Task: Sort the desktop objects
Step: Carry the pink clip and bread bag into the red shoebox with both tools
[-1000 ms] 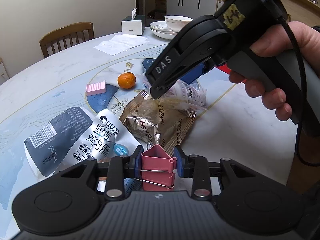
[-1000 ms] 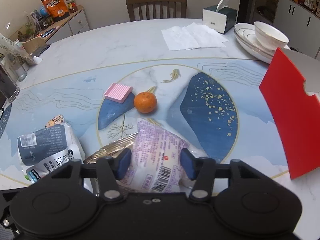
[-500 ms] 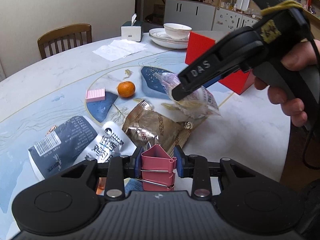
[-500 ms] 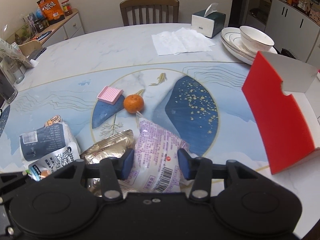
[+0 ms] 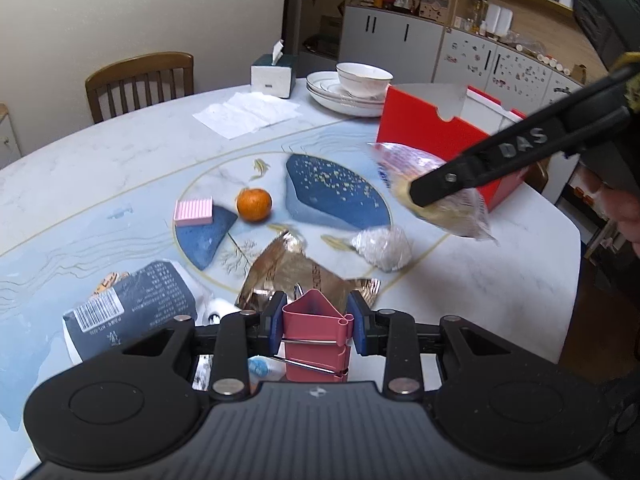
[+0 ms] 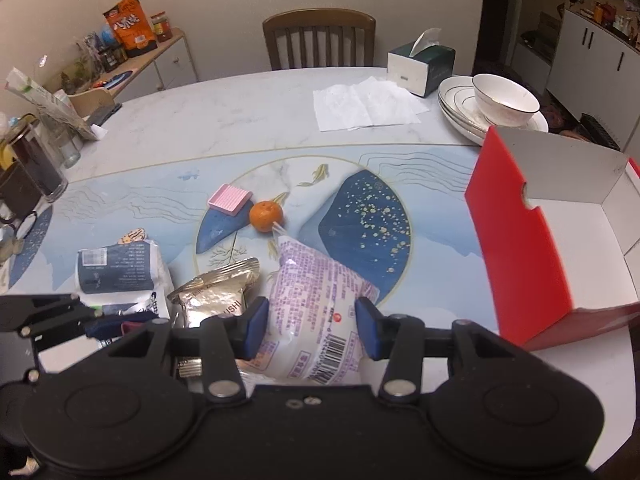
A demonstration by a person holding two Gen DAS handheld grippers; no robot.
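Note:
My left gripper is shut on a pink binder clip, held above the table's near edge. My right gripper is shut on a purple-and-white snack bag and holds it in the air; the bag also shows in the left wrist view, in front of the open red box. The box stands at the right in the right wrist view. On the table lie a gold foil packet, a dark blue-and-white pouch, a small clear bag, a mandarin and a pink pad.
At the back stand a tissue box, paper napkins, and stacked plates with a bowl. A wooden chair is behind the table. Glass jars stand at the table's left edge in the right wrist view.
My right gripper has lifted the snack bag off the pile and carried it right toward the red box, uncovering a small clear bag. My left gripper has risen with the clip.

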